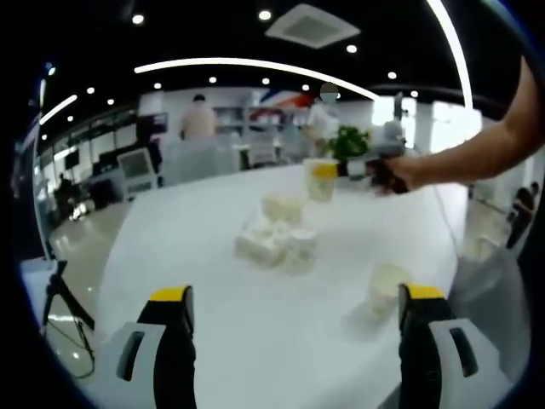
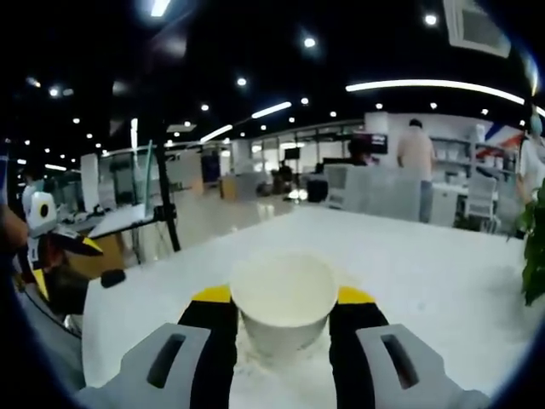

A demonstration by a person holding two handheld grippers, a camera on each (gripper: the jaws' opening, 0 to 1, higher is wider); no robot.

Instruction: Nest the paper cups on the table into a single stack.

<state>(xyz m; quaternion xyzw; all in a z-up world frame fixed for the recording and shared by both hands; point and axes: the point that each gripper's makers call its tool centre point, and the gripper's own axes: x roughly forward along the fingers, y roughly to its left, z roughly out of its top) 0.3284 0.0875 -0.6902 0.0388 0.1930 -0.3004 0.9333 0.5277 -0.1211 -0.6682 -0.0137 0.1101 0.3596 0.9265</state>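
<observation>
Between the two jaws of the right tool (image 2: 281, 319) sits a white paper cup (image 2: 283, 305), upright with its open mouth toward the camera; the yellow-tipped jaws press against its sides and pinch it just below the rim. Beyond it spreads the white tabletop (image 2: 426, 264).

From the left gripper view, the left tool (image 1: 294, 307) has its jaws spread wide apart, holding and touching nothing, with bare tabletop (image 1: 255, 341) between them. Just inside its right jaw stands a single cup (image 1: 387, 290), near the jaw; whether they touch cannot be told. Further out, toward the middle of the tabletop, lies a loose cluster of cups (image 1: 274, 243), some tipped on their sides, with another cup (image 1: 283, 206) standing just behind them.

Across the tabletop a person's arm (image 1: 477, 149) reaches in from the right, holding the right tool (image 1: 375, 170) lifted above the surface, with the pinched cup (image 1: 322, 179) at its tip, well apart from the cluster.
</observation>
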